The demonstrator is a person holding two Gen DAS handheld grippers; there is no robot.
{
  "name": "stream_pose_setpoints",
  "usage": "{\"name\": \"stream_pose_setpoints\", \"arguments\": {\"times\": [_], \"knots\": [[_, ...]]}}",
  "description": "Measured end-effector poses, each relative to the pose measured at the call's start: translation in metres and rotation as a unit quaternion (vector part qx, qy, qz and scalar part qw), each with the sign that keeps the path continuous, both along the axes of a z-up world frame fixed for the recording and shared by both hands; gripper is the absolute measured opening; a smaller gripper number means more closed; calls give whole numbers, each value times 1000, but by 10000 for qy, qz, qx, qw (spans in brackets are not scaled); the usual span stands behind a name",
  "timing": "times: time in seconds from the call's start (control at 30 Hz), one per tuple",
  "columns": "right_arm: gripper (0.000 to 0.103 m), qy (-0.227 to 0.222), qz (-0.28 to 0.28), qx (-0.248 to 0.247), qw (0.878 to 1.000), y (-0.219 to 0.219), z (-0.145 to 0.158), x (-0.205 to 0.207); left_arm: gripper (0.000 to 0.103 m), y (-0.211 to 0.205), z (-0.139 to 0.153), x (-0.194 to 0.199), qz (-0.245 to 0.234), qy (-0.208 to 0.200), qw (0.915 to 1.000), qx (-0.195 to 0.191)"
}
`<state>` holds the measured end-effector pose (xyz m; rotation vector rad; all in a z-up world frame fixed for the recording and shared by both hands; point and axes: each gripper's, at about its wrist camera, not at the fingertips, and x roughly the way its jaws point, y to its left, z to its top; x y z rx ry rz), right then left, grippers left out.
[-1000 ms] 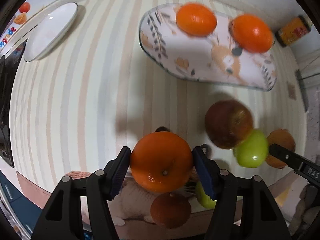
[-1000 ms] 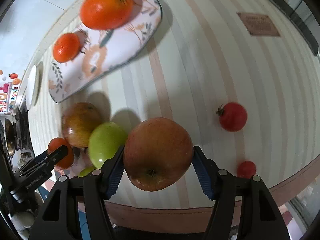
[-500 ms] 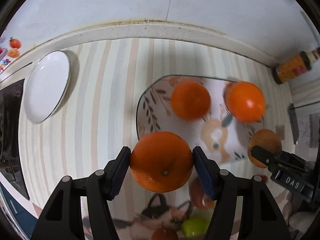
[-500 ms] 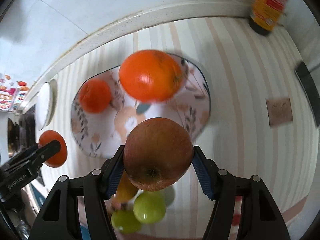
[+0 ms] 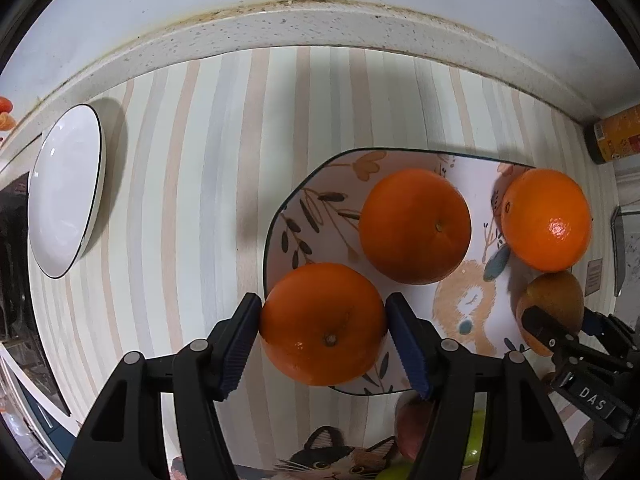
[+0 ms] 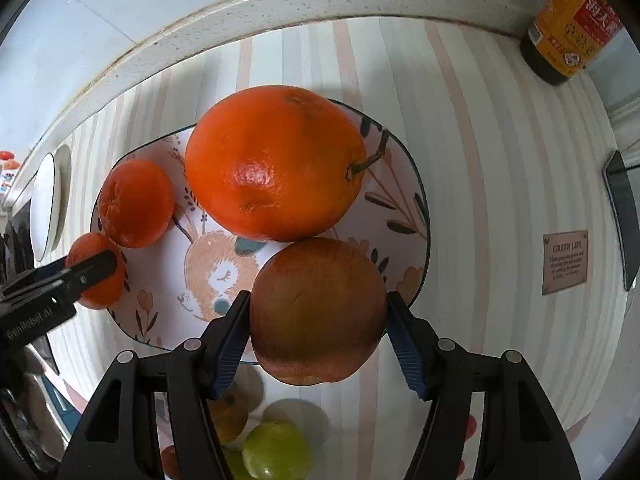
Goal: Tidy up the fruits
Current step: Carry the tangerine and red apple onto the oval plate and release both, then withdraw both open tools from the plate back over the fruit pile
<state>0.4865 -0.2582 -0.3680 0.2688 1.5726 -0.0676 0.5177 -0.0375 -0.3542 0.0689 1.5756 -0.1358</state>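
Note:
My left gripper (image 5: 323,334) is shut on an orange (image 5: 322,322) and holds it over the near left rim of the patterned plate (image 5: 460,300). Two more oranges (image 5: 415,225) (image 5: 546,219) lie on that plate. My right gripper (image 6: 318,326) is shut on a reddish apple (image 6: 318,310) over the plate's near right rim (image 6: 416,248). In the right wrist view a big orange (image 6: 274,162) and a smaller one (image 6: 134,203) lie on the plate, and the left gripper (image 6: 86,270) with its orange shows at the left.
An empty white plate (image 5: 64,192) lies at the far left by the wall. A brown bottle (image 6: 572,20) stands at the back right corner. Green fruits (image 6: 276,454) and another fruit lie near the front edge. A dark strip (image 6: 624,216) lies at the right.
Both grippers have carried their fruit from the pile at the front edge forward to the patterned plate, which now sits directly under them.

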Motion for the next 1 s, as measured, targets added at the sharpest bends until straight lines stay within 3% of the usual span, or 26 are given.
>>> {"name": "stream_pose_setpoints", "arguments": {"times": [0.03, 0.13, 0.2, 0.27, 0.6, 1.0], "knots": [[70, 14, -17, 18, 10000, -2, 1, 0, 63, -1, 0, -1, 1, 13, 10000, 22], [88, 10, -118, 113, 9999, -11, 6, -1, 64, -1, 2, -4, 69, 21, 10000, -24], [93, 2, -170, 156, 9997, -17, 11, -4, 82, -2, 7, -3, 85, -96, 9999, 0], [93, -24, -218, 166, 9996, -23, 18, -8, 88, -2, 16, -6, 91, -236, 9997, -19], [94, -578, -181, -114, 9981, -20, 65, -43, 88, 6, 61, -45, 204, -736, 9971, -47], [94, -1357, 187, -303, 9901, 23, 130, -115, 88, 11, 123, -124, 293, -1412, 9894, -190]]}}
